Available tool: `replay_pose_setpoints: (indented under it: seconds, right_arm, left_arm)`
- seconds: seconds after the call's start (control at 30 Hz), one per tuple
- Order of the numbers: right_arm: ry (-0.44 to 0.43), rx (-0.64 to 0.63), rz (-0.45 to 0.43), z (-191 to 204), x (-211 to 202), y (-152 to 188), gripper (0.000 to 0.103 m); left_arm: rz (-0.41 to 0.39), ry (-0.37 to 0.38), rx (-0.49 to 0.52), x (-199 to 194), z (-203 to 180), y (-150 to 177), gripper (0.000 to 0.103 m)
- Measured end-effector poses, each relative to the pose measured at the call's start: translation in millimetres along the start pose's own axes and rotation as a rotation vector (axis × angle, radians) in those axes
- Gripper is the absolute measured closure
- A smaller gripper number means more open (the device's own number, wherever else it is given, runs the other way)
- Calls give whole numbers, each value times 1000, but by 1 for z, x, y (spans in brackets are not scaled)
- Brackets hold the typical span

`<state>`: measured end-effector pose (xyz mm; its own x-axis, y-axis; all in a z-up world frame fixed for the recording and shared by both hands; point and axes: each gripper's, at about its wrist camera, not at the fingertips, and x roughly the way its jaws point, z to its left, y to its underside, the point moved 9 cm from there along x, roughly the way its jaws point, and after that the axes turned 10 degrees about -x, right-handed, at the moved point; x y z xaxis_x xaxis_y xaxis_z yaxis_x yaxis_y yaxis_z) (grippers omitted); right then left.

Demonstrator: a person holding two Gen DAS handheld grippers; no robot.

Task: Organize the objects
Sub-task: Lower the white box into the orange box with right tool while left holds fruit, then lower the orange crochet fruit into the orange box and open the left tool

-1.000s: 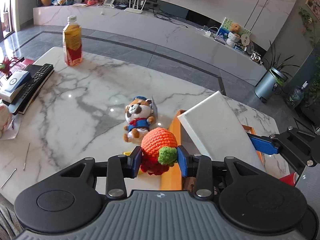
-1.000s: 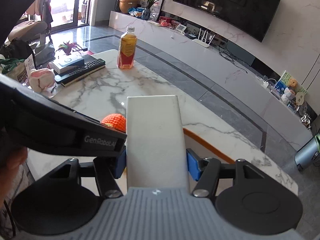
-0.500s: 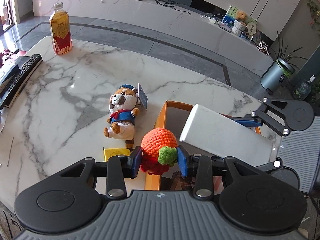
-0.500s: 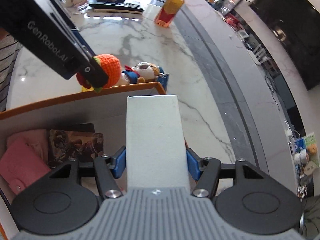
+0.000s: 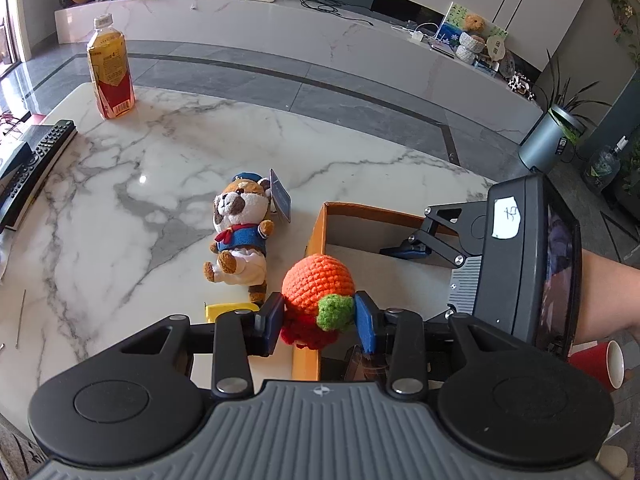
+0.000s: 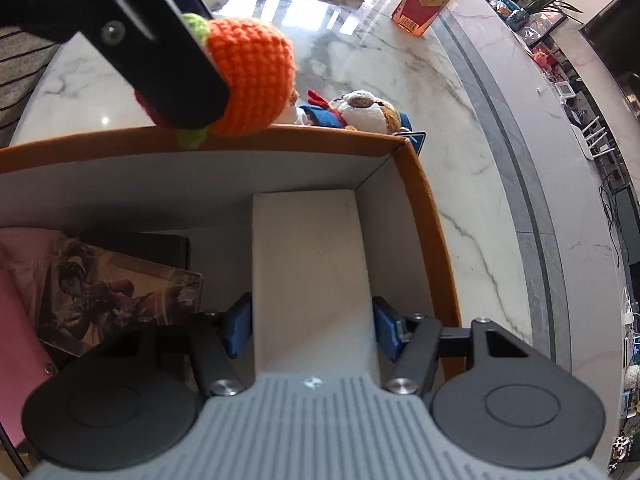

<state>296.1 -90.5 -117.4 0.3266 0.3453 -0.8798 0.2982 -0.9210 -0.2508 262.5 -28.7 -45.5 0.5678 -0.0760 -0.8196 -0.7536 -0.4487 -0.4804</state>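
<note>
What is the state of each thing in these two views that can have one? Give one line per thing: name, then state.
left gripper: shut on the crochet orange.
crochet orange: held over the box's rim.
right gripper: shut on the white box, inside the orange box.
white box: closed, lowered into the corner.
orange box: open, partly filled.
plush dog: lying on the table.
bottle: upright, capped.
red cup: on its side.
</note>
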Motion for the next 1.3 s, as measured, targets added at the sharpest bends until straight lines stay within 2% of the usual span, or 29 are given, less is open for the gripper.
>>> replay_pose_setpoints:
  seconds: [0.13,0.2,0.33,0.47,0.57,0.67,0.83,0.93,1.03,1.17,1.3]
  right_arm:
    - [20,-20,9,6,1,-1,40]
    - [7,12,11,7,0,-2,28]
    - [24,40,2,4,-10,-5,22]
    - [53,116,38,0,-28,-4,5]
    - [112,175,63,-1,-48,1,5]
    - [118,274,90,7,-72,9,2]
    - [159,580,167,22,-97,38,2]
    - [166,785,122,39,-107,52,1]
    - [158,924,105,60,-113,61,1]
    - [137,1002,91,84,-121,57,2]
    - [160,1050,115,100,-131,65,2]
  left_arm:
    - [8,21,-20,-1,4,0,59]
    - [14,28,-29,-1,5,1,59]
    - [18,30,-33,-3,6,2,59]
    - [13,43,-33,-7,4,3,59]
    - [20,71,-22,-10,-2,4,59]
    - [39,143,11,-14,-12,9,59]
    - [24,162,57,-22,-23,12,59]
    - [31,193,77,-24,-32,13,59]
    - [52,209,116,-20,-43,19,59]
    - [115,232,167,-11,-56,41,59]
    - [230,301,198,-7,-61,80,59]
